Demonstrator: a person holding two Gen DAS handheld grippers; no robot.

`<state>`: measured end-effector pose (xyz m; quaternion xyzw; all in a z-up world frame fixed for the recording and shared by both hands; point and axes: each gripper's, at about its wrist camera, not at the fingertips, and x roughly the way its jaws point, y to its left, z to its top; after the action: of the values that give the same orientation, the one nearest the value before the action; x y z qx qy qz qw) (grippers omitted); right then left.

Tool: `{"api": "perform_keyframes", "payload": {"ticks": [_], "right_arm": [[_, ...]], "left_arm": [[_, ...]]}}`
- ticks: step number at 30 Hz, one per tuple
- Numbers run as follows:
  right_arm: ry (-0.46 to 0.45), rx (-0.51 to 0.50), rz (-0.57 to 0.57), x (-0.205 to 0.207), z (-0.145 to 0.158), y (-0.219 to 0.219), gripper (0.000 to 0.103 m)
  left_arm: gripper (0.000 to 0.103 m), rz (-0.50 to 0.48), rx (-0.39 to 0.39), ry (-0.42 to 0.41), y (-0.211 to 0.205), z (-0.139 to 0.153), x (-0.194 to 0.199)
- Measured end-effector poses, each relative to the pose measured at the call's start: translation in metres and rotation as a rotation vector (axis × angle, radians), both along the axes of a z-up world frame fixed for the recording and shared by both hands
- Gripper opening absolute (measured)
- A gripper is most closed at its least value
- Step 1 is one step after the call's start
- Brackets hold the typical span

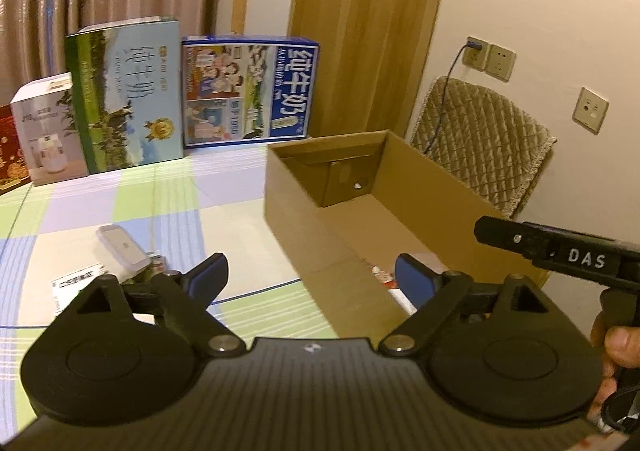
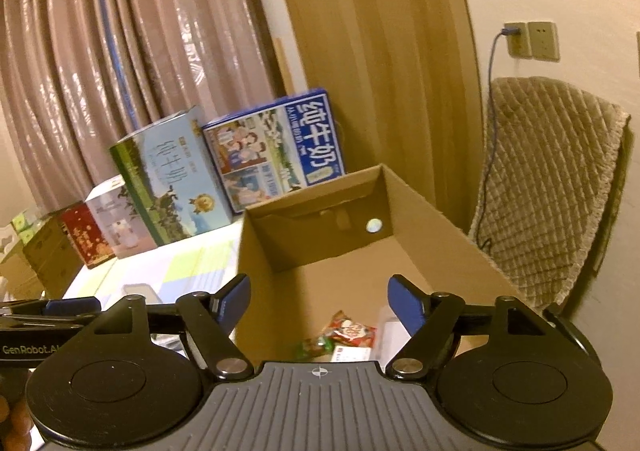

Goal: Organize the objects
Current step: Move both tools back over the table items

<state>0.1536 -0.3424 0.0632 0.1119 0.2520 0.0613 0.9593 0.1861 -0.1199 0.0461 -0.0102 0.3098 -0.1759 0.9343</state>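
Left wrist view first: the left gripper point(image 1: 310, 275) stands wide, nothing between its blue pads, hovering over the near left wall of the open cardboard box point(image 1: 320, 227). The box sits at the right side of the checked table cover point(image 1: 120, 203), up against the wall edge. Left of it, out on the cover, lie a small white case point(image 1: 122, 247) and a printed card point(image 1: 74, 283), both not yet boxed by the look of it. Risk here: the right gripper point(image 1: 552, 247) juts in close on the right, so a quick swing could knock the two tools together.

Right wrist view: the right gripper point(image 2: 318, 305) is also spread wide and empty, poised over the box's near end. Inside, at the near end of the floor, lie a red snack packet point(image 2: 352, 331) and a green wrapper point(image 2: 316, 345). Reaching low could catch the cardboard rim and shove the box. Milk cartons point(image 2: 276, 155) line the far edge, and a quilted cloth point(image 2: 552, 179) hangs right, both clear of the work.
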Motion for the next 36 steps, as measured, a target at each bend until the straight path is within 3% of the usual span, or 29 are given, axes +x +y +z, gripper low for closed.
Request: {"api": "perform_keyframes", "payload": {"ticks": [3, 5, 7, 12, 26, 36], "right_arm": [[-0.009, -0.005, 0.019, 0.001, 0.002, 0.011, 0.076], [-0.015, -0.009, 0.036, 0.002, 0.002, 0.019, 0.081], [-0.026, -0.008, 0.059, 0.002, 0.003, 0.028, 0.094], [-0.051, -0.026, 0.130, 0.003, 0.005, 0.057, 0.101], [-0.039, -0.068, 0.314, 0.018, -0.008, 0.135, 0.101], [0.037, -0.096, 0.419, 0.037, -0.030, 0.171, 0.101]], "left_arm": [[0.092, 0.021, 0.004, 0.006, 0.011, 0.000, -0.001], [0.094, 0.035, 0.008, 0.008, 0.019, 0.000, -0.002], [0.096, 0.049, 0.010, 0.006, 0.027, -0.001, -0.004], [0.101, 0.100, 0.014, 0.007, 0.055, -0.003, -0.009], [0.102, 0.285, 0.073, 0.056, 0.161, -0.026, -0.030], [0.102, 0.291, 0.106, 0.094, 0.178, -0.048, -0.020]]}}
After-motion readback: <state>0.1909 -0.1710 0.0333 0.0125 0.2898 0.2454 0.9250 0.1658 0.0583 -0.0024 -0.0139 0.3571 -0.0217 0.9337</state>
